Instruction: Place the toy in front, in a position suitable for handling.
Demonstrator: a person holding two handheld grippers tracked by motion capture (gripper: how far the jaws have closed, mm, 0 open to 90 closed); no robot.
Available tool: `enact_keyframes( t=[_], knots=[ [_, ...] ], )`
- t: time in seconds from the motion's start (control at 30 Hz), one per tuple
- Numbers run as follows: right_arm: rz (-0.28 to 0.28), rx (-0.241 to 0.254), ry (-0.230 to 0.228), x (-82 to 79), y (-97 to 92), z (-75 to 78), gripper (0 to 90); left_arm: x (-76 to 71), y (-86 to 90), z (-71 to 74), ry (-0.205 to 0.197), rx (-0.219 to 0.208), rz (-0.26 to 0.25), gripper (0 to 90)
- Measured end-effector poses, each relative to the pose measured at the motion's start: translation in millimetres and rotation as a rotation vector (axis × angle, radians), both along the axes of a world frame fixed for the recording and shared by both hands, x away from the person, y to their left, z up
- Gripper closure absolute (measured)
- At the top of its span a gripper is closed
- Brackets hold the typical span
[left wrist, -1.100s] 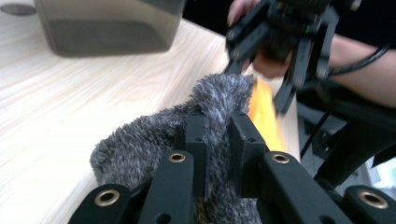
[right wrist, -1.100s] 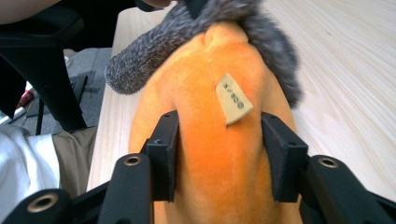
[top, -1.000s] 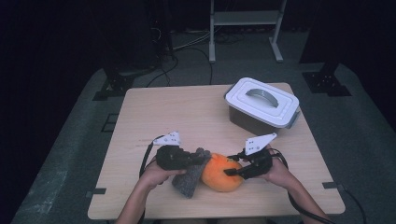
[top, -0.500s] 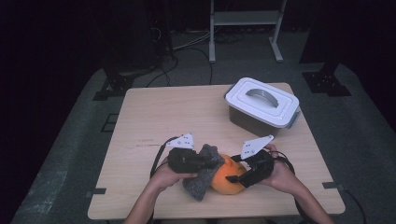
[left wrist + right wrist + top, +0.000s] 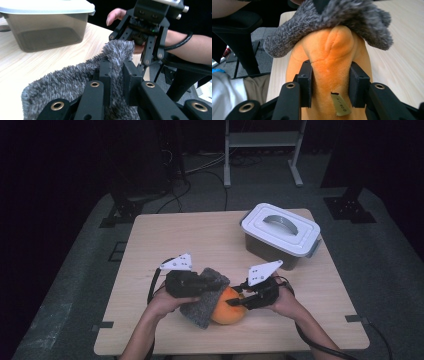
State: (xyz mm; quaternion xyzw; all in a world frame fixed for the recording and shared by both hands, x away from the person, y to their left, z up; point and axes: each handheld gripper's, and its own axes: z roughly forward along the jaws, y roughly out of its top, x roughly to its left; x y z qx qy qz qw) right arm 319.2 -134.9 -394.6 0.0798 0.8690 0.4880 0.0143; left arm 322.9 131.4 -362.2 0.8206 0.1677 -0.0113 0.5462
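Observation:
An orange plush toy (image 5: 229,311) lies near the table's front edge, with a paper tag on it in the right gripper view. A grey fuzzy cloth (image 5: 202,308) drapes over the plush's top and left side. My left gripper (image 5: 212,283) is shut on a fold of this cloth (image 5: 70,80), pinched between the left gripper's (image 5: 117,67) pads. My right gripper (image 5: 239,301) comes in from the right. Its jaws have just been closing, and the right gripper (image 5: 331,75) now squeezes the plush (image 5: 332,47), which bulges between the pads. The cloth (image 5: 342,17) hangs over the plush's far end.
A dark plastic container (image 5: 281,234) with a white handled lid stands at the back right of the wooden table (image 5: 190,240). Bare tabletop lies behind and to the left of the hands. A metal rack and cables stand on the dark floor beyond.
The left gripper carried the grey cloth up and to the right, from beside the plush to over it. The right gripper's jaws closed in on the orange plush.

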Motion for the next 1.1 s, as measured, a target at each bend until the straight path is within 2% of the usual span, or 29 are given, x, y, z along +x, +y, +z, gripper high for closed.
enact_keyframes(
  t=[0.1, 0.17, 0.23, 0.4, 0.6, 0.63, 0.77, 0.8, 0.87, 1.0, 1.1],
  knots=[
    [0.025, -0.028, 0.010, 3.3, 4.3, -5.4, 59.0, 2.5, 0.6, -9.8, 0.021, 0.041, 0.008, 79.5],
    [0.041, -0.028, 0.014, 3.8, 1.5, -10.1, 59.0, 4.6, 1.9, -16.5, 0.049, 0.019, 0.008, 79.5],
    [0.047, -0.039, 0.003, 2.9, -2.6, -11.2, 59.0, 6.1, 2.4, -20.2, 0.058, 0.016, 0.008, 79.5],
    [0.053, -0.044, 0.003, 0.9, -16.0, -12.7, 58.1, 6.6, 5.7, -21.9, 0.064, 0.034, 0.020, 79.5],
    [0.029, -0.029, 0.021, 0.9, -34.7, -16.7, 55.7, 4.3, 6.3, -22.3, 0.066, 0.042, 0.009, 79.4],
    [0.010, -0.029, 0.037, 1.8, -39.8, -16.9, 52.7, 2.6, 2.8, -22.2, 0.070, 0.035, -0.004, 79.4],
    [-0.032, -0.054, 0.065, 3.4, -43.7, -15.3, 47.0, -0.2, -4.3, -21.7, 0.071, 0.036, -0.023, 79.4],
    [-0.079, -0.085, 0.089, 3.6, -45.7, -12.9, 42.4, -2.4, -7.9, -22.2, 0.074, 0.041, -0.031, 79.4],
    [-0.111, -0.101, 0.106, 1.6, -48.6, -9.7, 42.4, -4.4, -9.7, -23.1, 0.077, 0.052, -0.028, 79.5],
    [-0.107, -0.109, 0.105, -9.7, -55.4, -5.1, 38.4, -6.7, -11.4, -22.9, 0.079, 0.059, -0.017, 79.4],
    [-0.107, -0.121, 0.085, -14.8, -51.6, -4.7, 36.6, -9.5, -18.3, -20.0, 0.066, 0.071, -0.034, 79.4]
  ],
)
